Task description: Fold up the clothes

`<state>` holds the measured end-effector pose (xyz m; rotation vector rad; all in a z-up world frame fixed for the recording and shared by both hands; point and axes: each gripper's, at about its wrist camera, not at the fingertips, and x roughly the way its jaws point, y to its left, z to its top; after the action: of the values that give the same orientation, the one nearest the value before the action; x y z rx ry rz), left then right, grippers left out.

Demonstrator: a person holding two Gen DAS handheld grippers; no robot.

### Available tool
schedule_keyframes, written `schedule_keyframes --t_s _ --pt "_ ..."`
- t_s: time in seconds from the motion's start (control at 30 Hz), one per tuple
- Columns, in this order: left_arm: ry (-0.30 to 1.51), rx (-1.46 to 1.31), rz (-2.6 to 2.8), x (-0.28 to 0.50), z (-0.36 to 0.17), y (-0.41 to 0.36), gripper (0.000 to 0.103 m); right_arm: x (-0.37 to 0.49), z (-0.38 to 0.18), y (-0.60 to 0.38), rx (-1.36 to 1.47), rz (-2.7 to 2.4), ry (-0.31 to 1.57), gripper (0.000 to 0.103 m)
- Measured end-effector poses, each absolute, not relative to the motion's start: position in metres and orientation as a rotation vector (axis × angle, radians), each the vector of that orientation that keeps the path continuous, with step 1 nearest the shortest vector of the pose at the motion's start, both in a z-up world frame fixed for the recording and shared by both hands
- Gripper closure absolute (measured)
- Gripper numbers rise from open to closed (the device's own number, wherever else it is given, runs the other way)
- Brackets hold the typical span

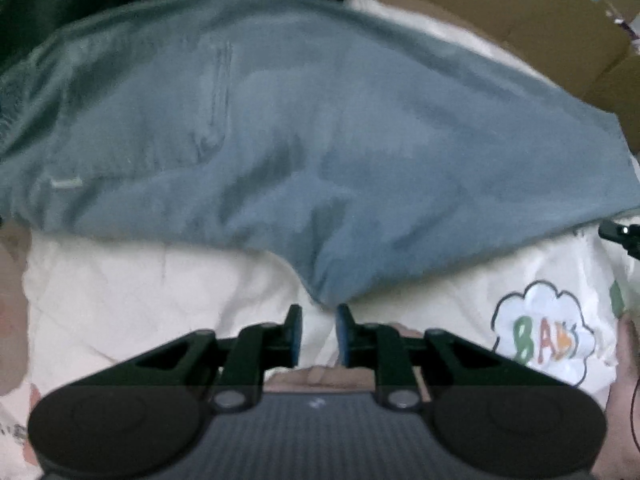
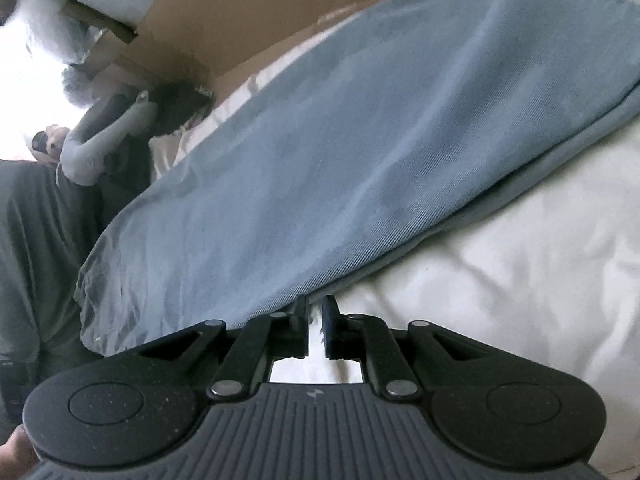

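I see the blue-grey jeans [image 1: 304,128] spread wide over a cream bedsheet [image 1: 132,292], filling most of both views; in the right wrist view the same denim [image 2: 340,152] runs diagonally from lower left to upper right, its doubled edge lying on the white cover [image 2: 500,272]. Brown cardboard boxes [image 1: 520,12] stand beyond the far side of the bed. A cloud-shaped print [image 1: 540,336] with coloured letters sits on the sheet at the right of the left view. My left claw [image 1: 319,320] points steeply down, its blue pads nearly pressed together with a puckered point of the denim's near edge drawn into the narrow gap, so it is pinching the jeans. My right claw [image 2: 316,320] tilts down at a shallower angle, its fingers almost together at the jeans' folded edge; I cannot tell whether cloth is caught between them.
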<state>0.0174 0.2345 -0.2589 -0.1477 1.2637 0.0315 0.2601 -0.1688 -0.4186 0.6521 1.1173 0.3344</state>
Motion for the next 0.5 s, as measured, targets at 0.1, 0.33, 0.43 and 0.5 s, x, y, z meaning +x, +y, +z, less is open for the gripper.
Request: schedule_keyframes --t_s 0.1,0.33,0.43,0.5 --pt "1.217 -0.141 0.04 0.027 -0.252 0.233 0.084 0.262 -0.411 -0.179 0.649 0.311 1.08 0.075" --pt "1.139 -0.098 0.001 0.063 -0.258 0.218 0.083 0.275 -0.399 -0.201 0.579 0.237 1.013 0.071" --pt "1.114 -0.063 -0.024 0.089 -0.267 0.206 0.081 0.281 -0.397 -0.209 0.519 0.192 0.988 0.07" --pt "1.098 -0.05 -0.02 0.105 -0.273 0.201 0.07 0.285 -0.395 -0.212 0.462 0.165 0.969 0.069"
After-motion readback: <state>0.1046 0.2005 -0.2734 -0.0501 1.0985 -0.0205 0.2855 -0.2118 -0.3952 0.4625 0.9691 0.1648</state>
